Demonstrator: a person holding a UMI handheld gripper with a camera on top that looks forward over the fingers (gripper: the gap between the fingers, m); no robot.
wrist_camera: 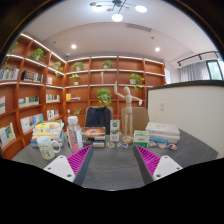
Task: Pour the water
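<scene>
Tongs [112, 160] spread wide, pinching nothing, low over dark tabletop [112, 172]. Clear bottle [73, 134] upright, far and left of tongs, beside white cup [46, 149]. Boxes [158, 134] far right. Leftward, forward reach probably needed next.

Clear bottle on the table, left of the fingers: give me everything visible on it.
The clear bottle stands upright on the dark table, beyond the gripper and to its left, past the left pink pad. It looks like transparent plastic with a narrower neck; whether it is capped or holds water cannot be told. A small pale cup-like item sits to its left. The open fingers do not touch it.
</scene>
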